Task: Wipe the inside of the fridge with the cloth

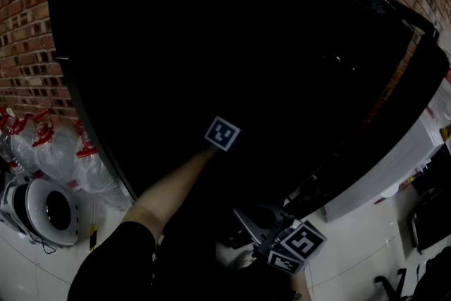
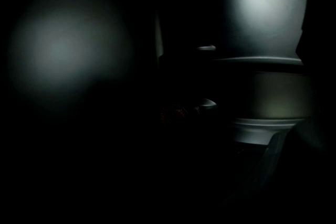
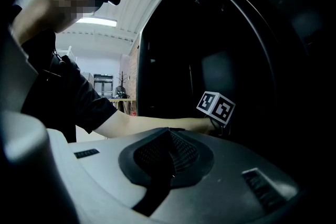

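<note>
left gripper (image 1: 222,134) reaches into the tall black fridge (image 1: 176,39), grip too dark to tell; right gripper (image 3: 167,162) clenched empty. wiping likely underway; next, sweep inner walls.

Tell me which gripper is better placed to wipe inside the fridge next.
Left. The left gripper is reached deep into the dark fridge, while the right gripper sits outside it, jaws together on nothing. Whether the left holds the cloth is too dark to tell.
</note>
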Demonstrator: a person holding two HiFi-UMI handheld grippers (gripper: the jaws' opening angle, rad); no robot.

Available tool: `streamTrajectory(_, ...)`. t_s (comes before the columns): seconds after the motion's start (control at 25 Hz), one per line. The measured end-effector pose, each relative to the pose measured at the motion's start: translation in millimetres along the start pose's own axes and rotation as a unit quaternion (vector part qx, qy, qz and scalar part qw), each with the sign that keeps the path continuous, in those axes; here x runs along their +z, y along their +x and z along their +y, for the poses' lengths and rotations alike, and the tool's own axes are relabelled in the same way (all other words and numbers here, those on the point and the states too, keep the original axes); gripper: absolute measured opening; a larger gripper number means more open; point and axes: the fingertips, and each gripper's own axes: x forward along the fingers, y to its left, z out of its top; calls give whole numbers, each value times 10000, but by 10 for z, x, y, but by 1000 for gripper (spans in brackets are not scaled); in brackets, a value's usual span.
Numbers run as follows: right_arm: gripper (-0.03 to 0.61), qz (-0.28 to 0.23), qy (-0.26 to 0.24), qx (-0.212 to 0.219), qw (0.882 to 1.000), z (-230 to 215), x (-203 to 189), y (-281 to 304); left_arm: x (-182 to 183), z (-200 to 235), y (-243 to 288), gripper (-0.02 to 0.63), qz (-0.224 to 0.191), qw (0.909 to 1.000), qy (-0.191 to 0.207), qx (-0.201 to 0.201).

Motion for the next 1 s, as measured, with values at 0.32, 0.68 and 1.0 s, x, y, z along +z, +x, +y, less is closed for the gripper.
streamTrajectory(0.32,3,10,96,-66,9999,-20,-21,-29,84,328,-173,51,-633,9937,-700,598)
streamTrajectory(0.68,3,-113,-3,19,9999,147,67,-63,331,138,-665,49,-1580,9826,-608,769)
streamTrajectory(1.0,3,-156,-349,81,9992,157,364,-132,1244,282,-1217,49,-2579,9575,-942,879)
